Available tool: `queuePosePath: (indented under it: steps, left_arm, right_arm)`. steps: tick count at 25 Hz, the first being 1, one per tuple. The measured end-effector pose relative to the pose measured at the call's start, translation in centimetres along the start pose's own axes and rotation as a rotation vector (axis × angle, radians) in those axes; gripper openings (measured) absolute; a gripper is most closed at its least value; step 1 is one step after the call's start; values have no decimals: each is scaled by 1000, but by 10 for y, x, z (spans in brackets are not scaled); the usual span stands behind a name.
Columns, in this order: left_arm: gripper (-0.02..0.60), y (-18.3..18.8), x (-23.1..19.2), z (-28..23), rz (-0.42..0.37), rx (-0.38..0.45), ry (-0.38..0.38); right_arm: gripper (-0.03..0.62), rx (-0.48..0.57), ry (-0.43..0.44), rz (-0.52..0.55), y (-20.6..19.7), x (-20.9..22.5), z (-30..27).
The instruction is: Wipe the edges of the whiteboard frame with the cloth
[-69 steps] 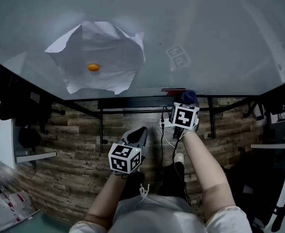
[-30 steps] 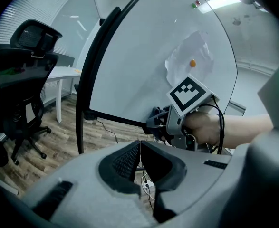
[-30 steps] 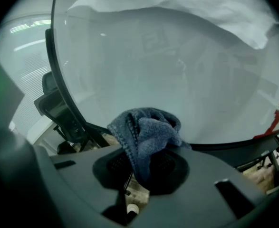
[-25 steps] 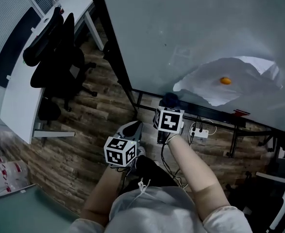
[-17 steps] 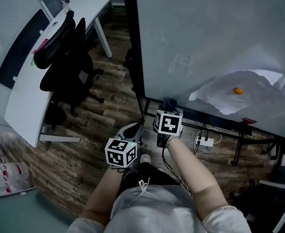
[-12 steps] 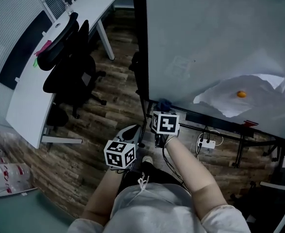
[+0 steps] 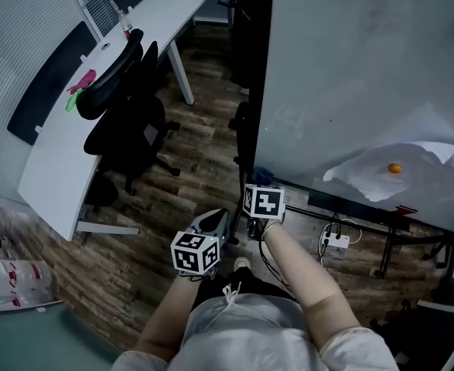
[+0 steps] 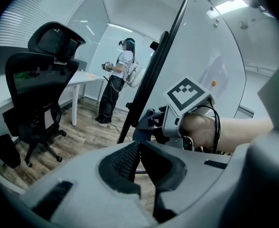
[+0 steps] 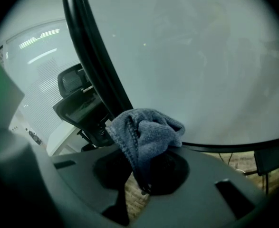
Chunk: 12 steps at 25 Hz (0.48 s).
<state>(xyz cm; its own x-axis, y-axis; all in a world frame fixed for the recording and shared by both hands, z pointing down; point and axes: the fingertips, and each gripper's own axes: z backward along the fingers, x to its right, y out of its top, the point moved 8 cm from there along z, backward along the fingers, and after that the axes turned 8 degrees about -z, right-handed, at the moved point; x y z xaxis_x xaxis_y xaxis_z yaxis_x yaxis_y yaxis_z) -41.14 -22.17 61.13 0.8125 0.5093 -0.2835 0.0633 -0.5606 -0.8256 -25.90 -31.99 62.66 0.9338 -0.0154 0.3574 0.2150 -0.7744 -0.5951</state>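
Note:
The whiteboard [image 7: 366, 76] stands upright in a black frame [image 7: 254, 76]. My right gripper [image 7: 261, 185] is shut on a bunched blue-grey cloth [image 7: 262, 175] and holds it against the frame's lower left corner. In the right gripper view the cloth [image 9: 149, 127] bulges out of the jaws where the frame's side bar [image 9: 94, 61] meets the bottom bar [image 9: 234, 146]. My left gripper [image 7: 217, 221] hangs lower and to the left, away from the board. Its jaws [image 8: 139, 151] are shut with nothing between them.
A white sheet of paper [image 7: 412, 180] is pinned to the board by an orange magnet [image 7: 395, 168]. Black office chairs [image 7: 126, 107] and a long white desk [image 7: 72, 130] stand to the left on the wood floor. A person [image 8: 118, 80] stands far back. A power strip [image 7: 335, 242] lies under the board.
My right gripper has carried the cloth left along the bottom bar to the lower left corner. The head view has swung left, bringing the desk and chairs into sight. The left gripper stays shut.

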Motion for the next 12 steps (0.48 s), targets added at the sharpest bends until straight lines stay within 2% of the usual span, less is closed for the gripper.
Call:
queuePosePath:
  steps: [7, 10, 12]
  left_arm:
    - [18, -4, -19, 5, 13, -7, -2]
    - [18, 1, -19, 5, 3, -4, -31]
    - [18, 9, -15, 6, -1, 7, -61]
  right_arm:
    - [69, 7, 6, -2, -1, -14, -10]
    - [69, 13, 26, 46, -1, -20, -4]
    - [69, 20, 9, 86, -4, -20, 8]
